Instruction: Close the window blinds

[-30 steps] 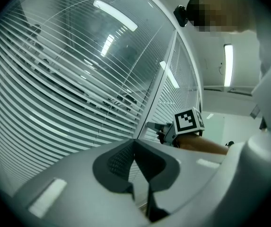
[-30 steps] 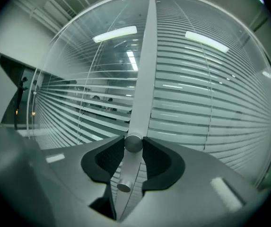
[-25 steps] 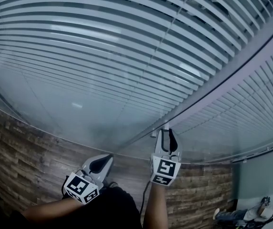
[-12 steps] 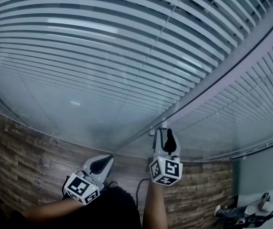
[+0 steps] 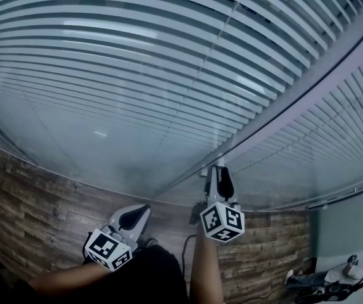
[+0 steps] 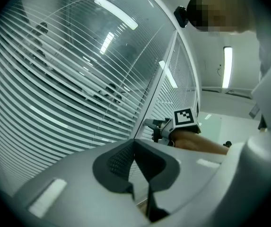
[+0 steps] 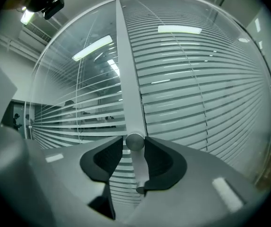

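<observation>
The step in hand is working the tilt control of the window blinds (image 5: 137,75). These are slatted blinds behind the glass panes in front of the person. The slats of the broad left pane stand with dark gaps between them, and in the right gripper view a lit room shows through them, so the blinds are judged not yet closed.

The right gripper (image 5: 218,171) is held up at the upright frame post (image 7: 128,79) between the two panes, pointing roughly level at it. A small round knob (image 7: 135,141) on the post sits between its jaw tips. The jaws have just been closing and stand fairly wide, close on either side of the knob. A thin gap seems to remain on the left, so the grip does not look made yet.

The left gripper (image 5: 144,210) takes no part. It is held low near the person's body, well apart from the glass, its jaws together on nothing.

The next move likely calls for pinching the knob squarely across its sides. The wrist would then roll about the knob's axis while the gripper is kept from pulling off the post. The knob is small and smooth, so the pads could slip. Which way it must turn, and which pane it drives, cannot be told from here.
</observation>
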Demonstrator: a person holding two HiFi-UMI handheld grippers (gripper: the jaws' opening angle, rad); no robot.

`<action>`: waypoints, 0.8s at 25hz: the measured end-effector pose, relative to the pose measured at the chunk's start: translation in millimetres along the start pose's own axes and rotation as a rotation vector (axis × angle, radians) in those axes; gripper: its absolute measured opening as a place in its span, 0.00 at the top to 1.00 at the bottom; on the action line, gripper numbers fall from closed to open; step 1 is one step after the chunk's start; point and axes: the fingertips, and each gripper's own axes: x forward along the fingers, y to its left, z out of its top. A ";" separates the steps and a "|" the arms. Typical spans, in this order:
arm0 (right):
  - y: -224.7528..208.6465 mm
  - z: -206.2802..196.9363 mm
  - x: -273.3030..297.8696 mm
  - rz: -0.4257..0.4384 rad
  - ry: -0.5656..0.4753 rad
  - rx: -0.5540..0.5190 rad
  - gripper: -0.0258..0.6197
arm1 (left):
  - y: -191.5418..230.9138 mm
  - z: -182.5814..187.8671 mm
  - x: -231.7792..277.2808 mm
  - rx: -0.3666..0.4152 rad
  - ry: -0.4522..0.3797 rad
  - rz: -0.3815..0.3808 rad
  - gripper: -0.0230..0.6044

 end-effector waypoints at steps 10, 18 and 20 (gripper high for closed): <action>-0.5 -1.5 0.6 -0.015 0.020 -0.098 0.77 | 5.6 3.6 -9.4 -0.005 -0.013 0.011 0.96; 3.9 -3.0 3.4 -0.037 0.031 -0.430 0.77 | 7.0 1.9 -9.9 -0.007 -0.007 0.003 0.96; 5.2 -2.2 3.8 -0.050 0.041 -0.507 0.77 | 3.9 3.1 -9.0 -0.002 -0.008 -0.002 0.96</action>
